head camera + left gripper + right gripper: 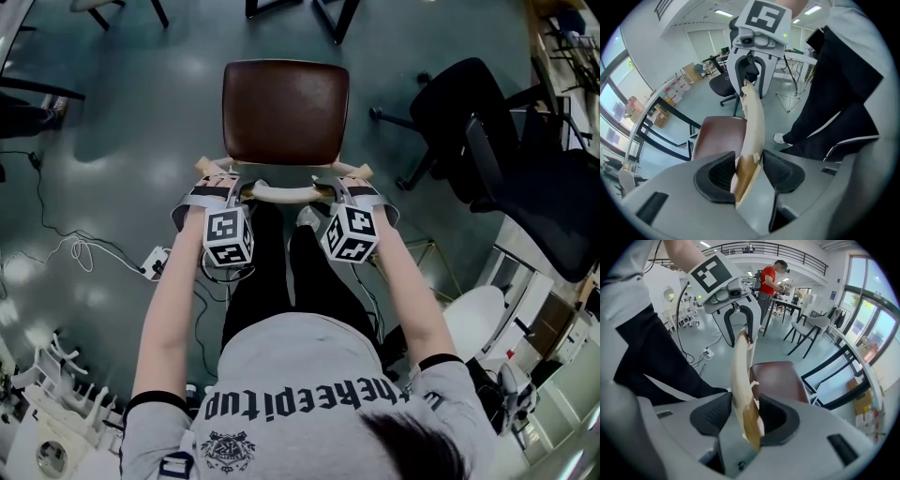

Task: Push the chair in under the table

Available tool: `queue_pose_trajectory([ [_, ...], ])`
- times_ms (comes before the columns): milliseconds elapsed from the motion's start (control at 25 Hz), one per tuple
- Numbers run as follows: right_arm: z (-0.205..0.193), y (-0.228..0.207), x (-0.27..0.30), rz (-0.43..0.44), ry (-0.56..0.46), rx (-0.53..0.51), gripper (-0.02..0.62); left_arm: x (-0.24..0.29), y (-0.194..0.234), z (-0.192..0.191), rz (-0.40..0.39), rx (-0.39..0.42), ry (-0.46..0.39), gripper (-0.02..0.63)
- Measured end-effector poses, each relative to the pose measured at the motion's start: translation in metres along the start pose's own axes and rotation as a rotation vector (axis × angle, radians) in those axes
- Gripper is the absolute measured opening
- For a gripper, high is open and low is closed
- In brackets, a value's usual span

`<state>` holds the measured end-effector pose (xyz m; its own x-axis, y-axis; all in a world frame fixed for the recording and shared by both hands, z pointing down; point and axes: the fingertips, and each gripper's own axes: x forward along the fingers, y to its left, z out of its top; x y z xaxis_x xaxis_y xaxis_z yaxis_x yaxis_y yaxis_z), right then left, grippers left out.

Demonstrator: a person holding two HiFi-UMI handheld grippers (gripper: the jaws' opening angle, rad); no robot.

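We view a glossy grey-green floor [141, 112] in an open workroom. From left to right we note loose cables [80, 251] ending at a white power strip [155, 262], the chair [286, 111] with its brown seat at centre, and a black office chair [506, 141] at the right. A black metal frame [328, 14] stands beyond the seat at the upper edge. The chair's pale curved backrest rail [281, 194] lies nearest the person. The left gripper [749, 168] straddles the rail's left end: we see its jaws apart, the rail resting against one pad with a slim gap at the other, nothing clamped. The right gripper [745, 416] straddles the right end likewise, jaws wide, the rail against one pad and clear of the other. Both grippers point steeply down
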<state>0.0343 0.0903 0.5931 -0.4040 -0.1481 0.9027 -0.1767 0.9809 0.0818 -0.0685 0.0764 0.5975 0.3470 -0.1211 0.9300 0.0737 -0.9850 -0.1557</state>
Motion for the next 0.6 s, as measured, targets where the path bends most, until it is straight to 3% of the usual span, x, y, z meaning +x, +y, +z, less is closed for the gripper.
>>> queue_pose_trajectory([
  [600, -0.0024, -0.0092, -0.0008, -0.034, -0.038, 0.010, 0.184, 0.0077, 0.0086, 0.0046, -0.069, 0.046, -0.047, 0.190],
])
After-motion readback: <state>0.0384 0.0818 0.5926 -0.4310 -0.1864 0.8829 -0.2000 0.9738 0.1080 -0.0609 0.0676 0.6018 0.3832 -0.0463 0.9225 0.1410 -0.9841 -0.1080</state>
